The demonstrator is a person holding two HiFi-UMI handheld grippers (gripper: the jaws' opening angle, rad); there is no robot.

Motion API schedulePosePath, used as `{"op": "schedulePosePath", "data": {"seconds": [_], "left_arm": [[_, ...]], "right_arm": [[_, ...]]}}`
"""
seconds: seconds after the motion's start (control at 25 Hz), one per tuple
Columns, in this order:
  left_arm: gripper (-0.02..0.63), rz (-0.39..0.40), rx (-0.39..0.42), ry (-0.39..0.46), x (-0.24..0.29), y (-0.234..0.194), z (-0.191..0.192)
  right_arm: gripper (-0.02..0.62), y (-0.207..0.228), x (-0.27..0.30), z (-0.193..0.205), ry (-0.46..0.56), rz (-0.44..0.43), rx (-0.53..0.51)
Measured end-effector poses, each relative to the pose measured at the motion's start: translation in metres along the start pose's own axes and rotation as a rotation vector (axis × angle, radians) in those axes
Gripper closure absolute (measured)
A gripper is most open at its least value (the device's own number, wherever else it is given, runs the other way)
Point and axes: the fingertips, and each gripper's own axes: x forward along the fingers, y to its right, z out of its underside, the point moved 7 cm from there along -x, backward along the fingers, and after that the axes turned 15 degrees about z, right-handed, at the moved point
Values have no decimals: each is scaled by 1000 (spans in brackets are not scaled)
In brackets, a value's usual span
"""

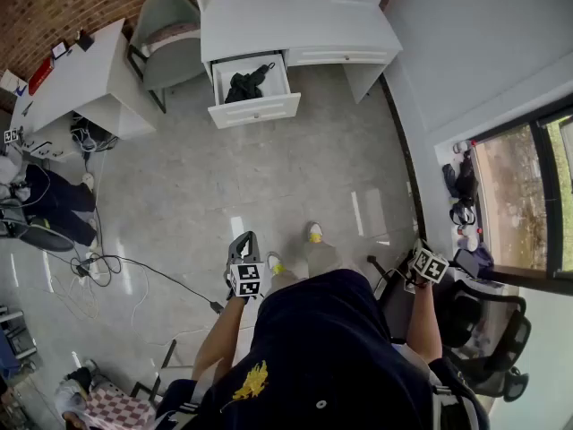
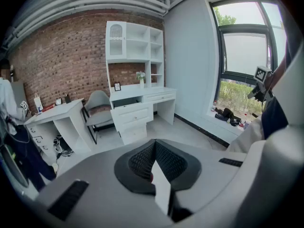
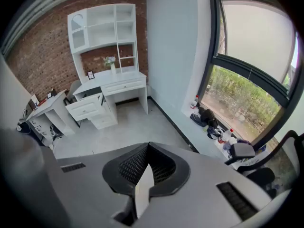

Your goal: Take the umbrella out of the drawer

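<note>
A folded black umbrella (image 1: 246, 83) lies in the open top drawer (image 1: 260, 108) of the white desk (image 1: 295, 21) across the room. Both grippers are far from it, held low in front of the person's body. My left gripper (image 1: 243, 240) is shut and empty, pointing toward the desk. My right gripper (image 1: 417, 249) is also shut and empty, near the window side. In the left gripper view the drawer (image 2: 134, 114) shows past the shut left gripper (image 2: 154, 145); the umbrella is hidden there. In the right gripper view the drawer (image 3: 85, 106) is small beyond the shut right gripper (image 3: 148, 147).
A grey chair (image 1: 170, 34) stands left of the drawer, beside a second white desk (image 1: 81, 74). Cables (image 1: 107, 267) trail over the floor at the left. A black office chair (image 1: 488, 330) and bags (image 1: 461, 195) sit along the window wall at the right.
</note>
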Motion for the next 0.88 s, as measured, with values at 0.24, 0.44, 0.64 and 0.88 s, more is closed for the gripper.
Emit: {"op": "schedulePosePath", "data": {"seconds": [0.24,0.44,0.64,0.88], "left_arm": [[589,7,-56,-308,-58,24,118],[589,-64,-137,-457,-109,33,175],[589,-175,-231,-420,-112,75,159],[589,-375,-209,-156,-89,133,56]], "right_arm": [[571,-58,-33,2,88,-119,21],[571,-113,-64,-40,277,-272,-191],[571,-104,-86,-74,440,-392,-347],[571,-59,-105,-118,639,-568,-466]]}}
